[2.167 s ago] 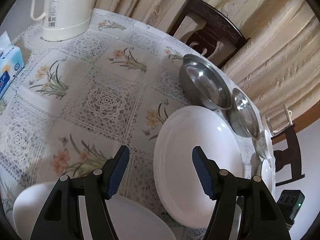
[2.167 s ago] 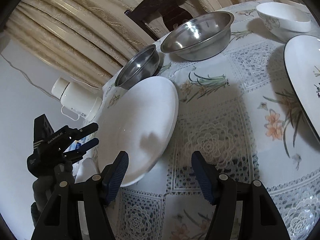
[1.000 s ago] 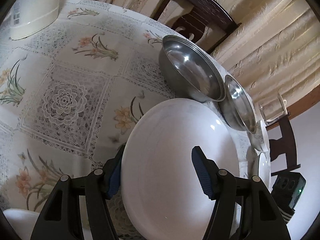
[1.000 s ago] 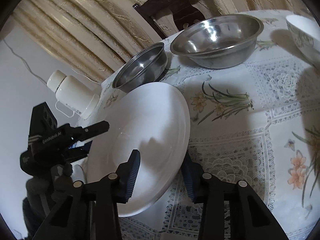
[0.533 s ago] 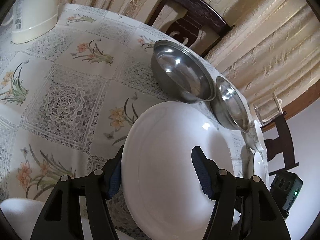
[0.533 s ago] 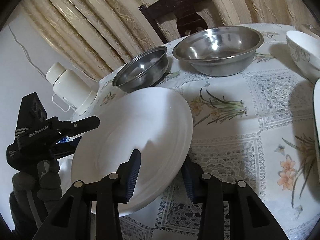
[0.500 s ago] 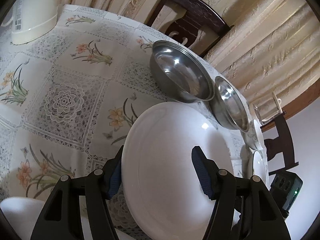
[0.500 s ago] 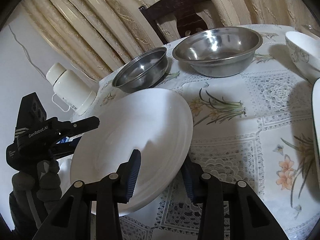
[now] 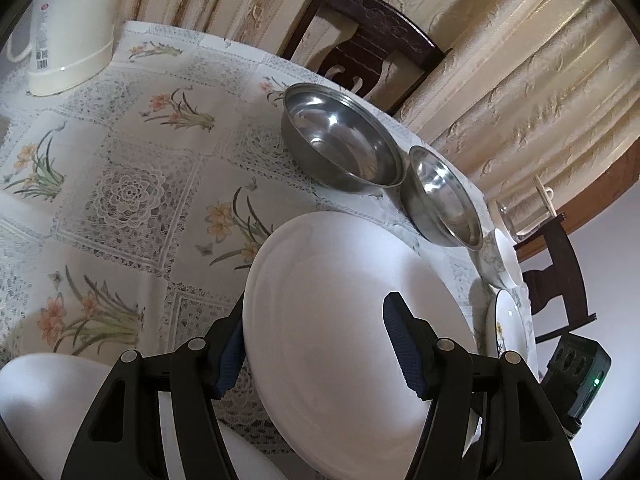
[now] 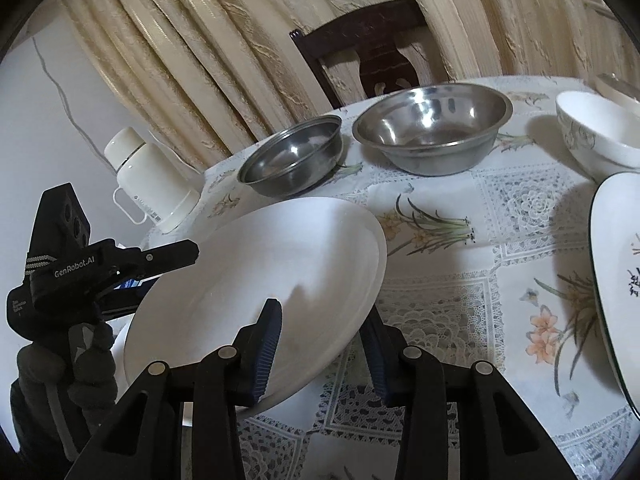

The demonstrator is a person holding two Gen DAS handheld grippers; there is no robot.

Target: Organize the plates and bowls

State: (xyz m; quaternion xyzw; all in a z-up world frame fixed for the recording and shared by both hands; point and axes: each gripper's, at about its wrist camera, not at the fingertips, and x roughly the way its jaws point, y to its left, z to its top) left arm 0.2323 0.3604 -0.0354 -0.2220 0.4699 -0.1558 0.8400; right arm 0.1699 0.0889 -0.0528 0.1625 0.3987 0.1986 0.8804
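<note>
The white plate was the largest thing in hand, raised off the floral tablecloth and tilted, with both grippers on its rim from opposite sides. The right gripper was clenched across the near edge, one blue pad on the upper face and the other under the rim. The left gripper straddled the opposite edge with a wider gap; one finger sat above the plate and the other below, but whether both pads actually pressed on it could not be told from either view.

Beyond the plate stood the large steel bowl, with the small steel bowl just beside it, their rims close or touching. Further to the person's right sat a patterned plate with a dark rim, and past it a white china bowl. Another white dish lay low under the left gripper, near the table's edge (a likely stacking spot, as a judgement). A cream thermos stood well apart at the far corner.

The main risk was slippage: glazed china on narrow pads, held at a tilt, could slide out if the two hands moved unevenly or one let go early. Swinging it low could also knock the steel bowls, or chip rim against rim on landing.
</note>
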